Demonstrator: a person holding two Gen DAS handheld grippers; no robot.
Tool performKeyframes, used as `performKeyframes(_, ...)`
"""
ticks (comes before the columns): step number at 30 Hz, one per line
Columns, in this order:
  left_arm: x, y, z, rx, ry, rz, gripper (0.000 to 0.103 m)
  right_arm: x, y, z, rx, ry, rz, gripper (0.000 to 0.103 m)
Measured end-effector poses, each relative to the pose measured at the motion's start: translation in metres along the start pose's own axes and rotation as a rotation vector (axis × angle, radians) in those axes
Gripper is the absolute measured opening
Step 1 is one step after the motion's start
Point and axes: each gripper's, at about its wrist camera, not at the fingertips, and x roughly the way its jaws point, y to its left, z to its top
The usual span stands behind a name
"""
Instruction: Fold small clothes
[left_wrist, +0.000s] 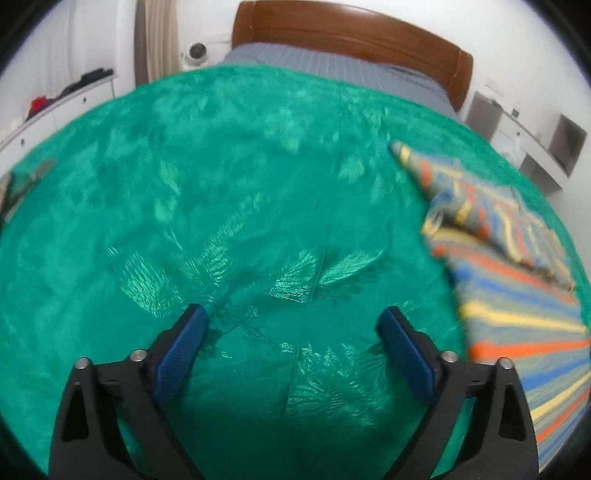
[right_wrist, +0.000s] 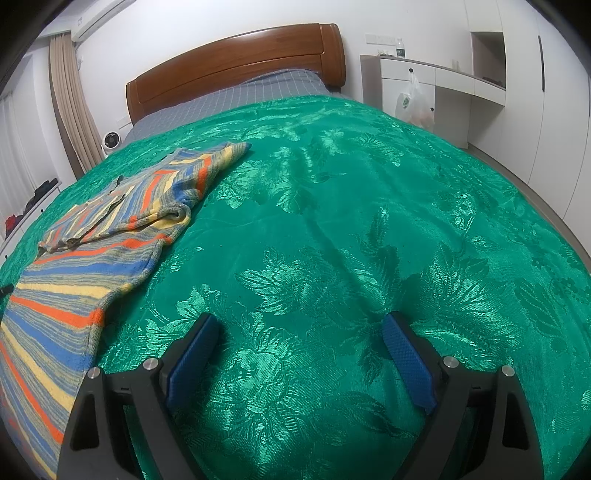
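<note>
Both claws spread wide over the green bedspread — nothing held.

The left claw (left_wrist: 291, 317) hangs above bare bedspread (left_wrist: 221, 184), the striped garment (left_wrist: 517, 295) lying at the right edge of its frame. In the right wrist view the right claw (right_wrist: 299, 325) is empty too — the garment (right_wrist: 92, 236) lies flat at left, one sleeve folded across its chest, headboard (right_wrist: 236, 62) at upper centre.
</note>
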Motion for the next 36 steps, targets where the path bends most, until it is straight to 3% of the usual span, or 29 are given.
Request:
performKeyframes(5,0.0050,-0.0066,-0.0040,0.055,-0.033,0.002,0.103,-0.0002,0.0000,-0.0014,-0.001,-0.009,0.000,0.090)
performKeyframes(36,0.0036,-0.0035,-0.0113,0.052,-0.070,-0.009,0.103,0.0003,-0.0009,-0.0016,-0.001,-0.013,0.004,0.091)
